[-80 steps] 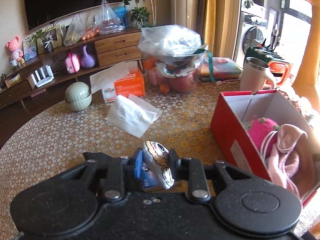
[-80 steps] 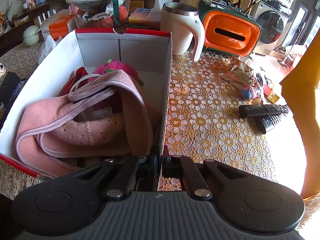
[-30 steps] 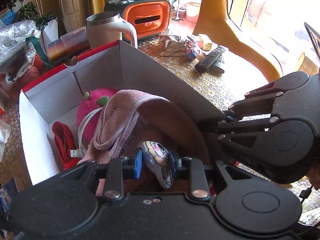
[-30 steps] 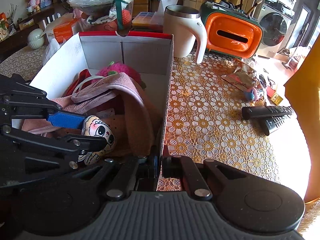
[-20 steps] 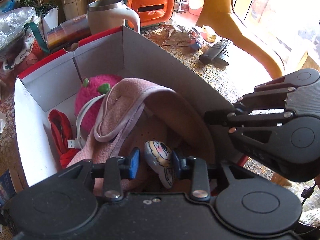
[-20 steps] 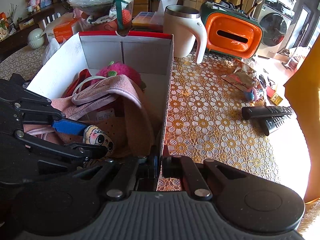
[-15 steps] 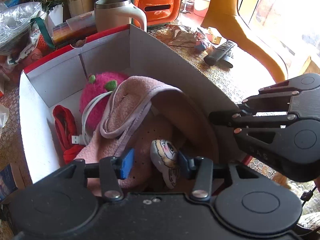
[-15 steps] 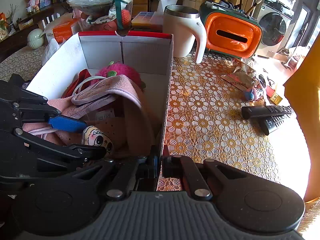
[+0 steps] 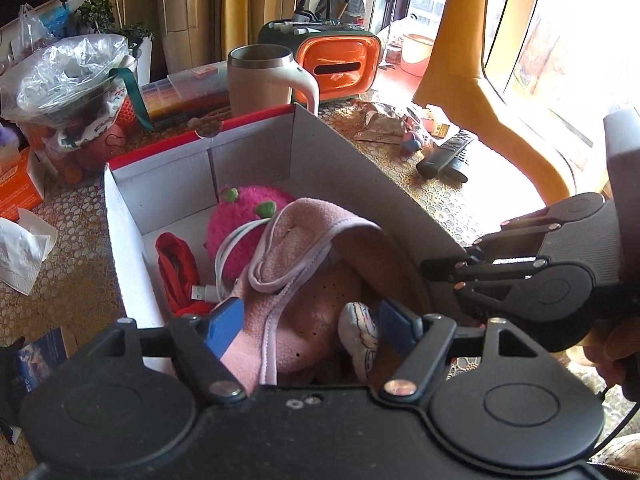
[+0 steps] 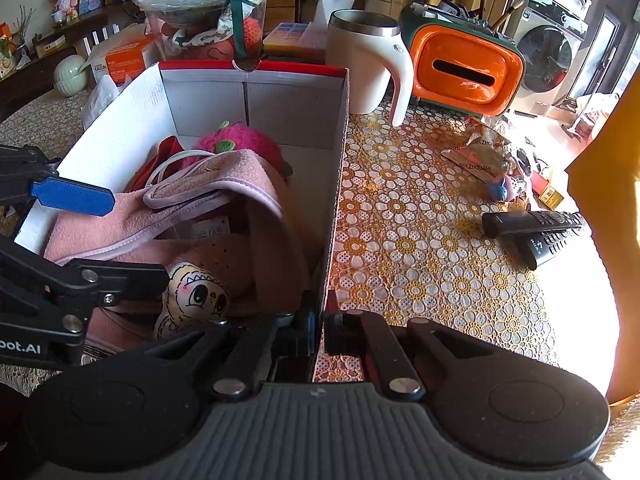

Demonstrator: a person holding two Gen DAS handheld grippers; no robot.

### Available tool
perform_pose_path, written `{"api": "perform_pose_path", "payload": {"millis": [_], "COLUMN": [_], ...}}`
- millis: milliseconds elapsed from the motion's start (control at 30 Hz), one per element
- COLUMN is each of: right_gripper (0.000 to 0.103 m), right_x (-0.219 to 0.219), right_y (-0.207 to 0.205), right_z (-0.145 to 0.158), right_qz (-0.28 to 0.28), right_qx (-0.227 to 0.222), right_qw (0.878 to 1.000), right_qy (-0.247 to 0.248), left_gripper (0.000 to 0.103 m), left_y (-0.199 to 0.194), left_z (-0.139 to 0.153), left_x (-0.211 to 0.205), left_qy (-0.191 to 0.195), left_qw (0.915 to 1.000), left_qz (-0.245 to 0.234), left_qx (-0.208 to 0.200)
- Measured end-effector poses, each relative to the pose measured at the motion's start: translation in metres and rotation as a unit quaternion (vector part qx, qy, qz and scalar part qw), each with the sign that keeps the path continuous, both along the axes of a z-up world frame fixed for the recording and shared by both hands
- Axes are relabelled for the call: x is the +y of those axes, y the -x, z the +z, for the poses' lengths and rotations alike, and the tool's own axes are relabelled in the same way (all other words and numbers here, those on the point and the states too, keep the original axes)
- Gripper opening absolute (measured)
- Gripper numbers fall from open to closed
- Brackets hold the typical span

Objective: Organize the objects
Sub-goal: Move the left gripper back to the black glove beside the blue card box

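Observation:
A red cardboard box [image 9: 168,184] with white inside walls holds a pink cloth [image 9: 304,280], a pink plush [image 9: 244,216], a red item [image 9: 176,268] and a white cable. A small cartoon-face charm [image 10: 192,296] lies on the cloth at the box's near end; it also shows in the left wrist view [image 9: 360,336]. My left gripper [image 9: 310,328] is open above it, the charm free between its jaws. My right gripper [image 10: 318,330] is shut on the box's right wall [image 10: 334,184] at its near corner.
On the floral tablecloth right of the box lie two remote controls [image 10: 532,228] and snack wrappers [image 10: 476,152]. Behind the box stand a white mug [image 10: 368,68], an orange tissue holder [image 10: 464,68] and a bagged bowl [image 10: 200,4]. Tissues [image 9: 20,248] lie left.
My left gripper carried the charm from the table over the box, lowered it and opened. The charm now rests on the pink cloth. My right gripper kept its hold on the box wall.

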State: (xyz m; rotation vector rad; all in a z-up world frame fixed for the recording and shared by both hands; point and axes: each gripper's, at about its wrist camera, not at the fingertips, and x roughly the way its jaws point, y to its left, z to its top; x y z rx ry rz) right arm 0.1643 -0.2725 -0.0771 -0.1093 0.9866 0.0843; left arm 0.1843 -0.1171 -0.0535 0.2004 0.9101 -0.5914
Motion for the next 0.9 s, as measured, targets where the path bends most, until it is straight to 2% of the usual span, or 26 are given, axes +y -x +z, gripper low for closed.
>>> {"api": "perform_pose_path", "payload": {"millis": [333,567,733,900], "right_gripper": [0.003,0.003,0.003,0.003], "right_x": [0.001,0.001,0.001,0.001], "right_y": [0.001,0.001,0.001,0.001], "right_z": [0.0,0.0,0.0,0.0], "right_qz": [-0.001,-0.001,-0.002,-0.001], "right_qx": [0.0,0.001,0.002,0.004], "right_qw": [1.0,1.0,1.0,1.0], "right_qy": [0.001,0.002,0.0,0.001], "left_gripper": [0.088,0.1,0.102,0.103], "left_y": [0.012,0.012,0.01,0.002], "left_z": [0.034,0.051,0.06,0.063], "left_x": [0.034,0.074,0.11,0.152], "left_qy": [0.021,0.033,0.034,0.036], "left_qw": [0.9985,0.9954,0.9907,0.9827], "left_qz": [0.031,0.067,0.108,0.164], "left_qx": [-0.041,-0.06,-0.075,-0.079]}}
